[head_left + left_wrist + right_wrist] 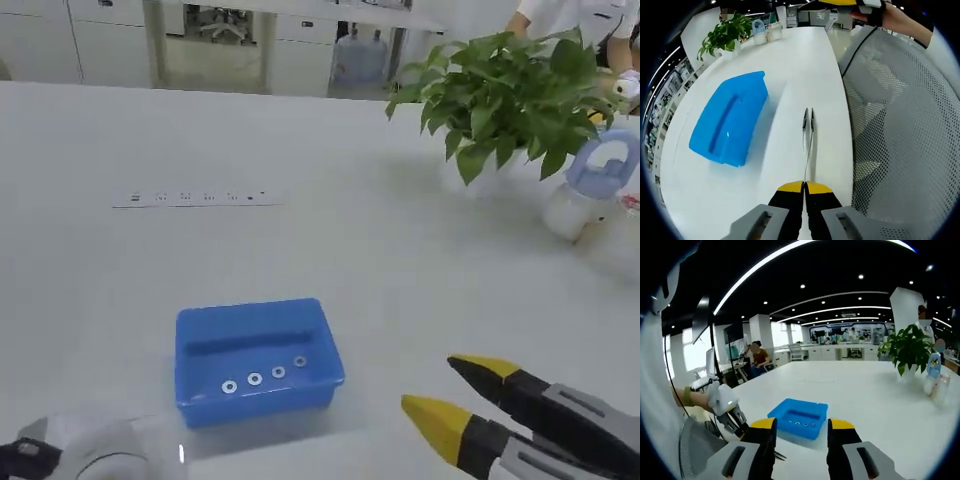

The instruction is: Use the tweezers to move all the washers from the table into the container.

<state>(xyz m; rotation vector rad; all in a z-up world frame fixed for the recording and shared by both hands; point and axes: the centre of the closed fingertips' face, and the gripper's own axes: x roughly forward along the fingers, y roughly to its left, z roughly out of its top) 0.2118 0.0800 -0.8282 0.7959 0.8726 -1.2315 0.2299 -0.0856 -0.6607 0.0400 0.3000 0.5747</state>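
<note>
A blue container (258,322) sits on the white table (330,230) and holds several small metal washers (254,378) in a row. My right gripper (432,384) hovers just right of the container, its yellow-tipped jaws open with nothing between them. In the right gripper view the container (790,411) lies just ahead of the right gripper (802,427). My left gripper (803,186) is shut on thin metal tweezers (808,135), which point along the table near its edge, to the right of the container (727,125). The tweezer tips hold nothing that I can see.
A potted plant (505,95) and a clear bottle with a blue handle (590,185) stand at the far right. A white power strip (195,198) lies beyond the container. A mesh chair (905,130) sits past the table edge. People sit in the background.
</note>
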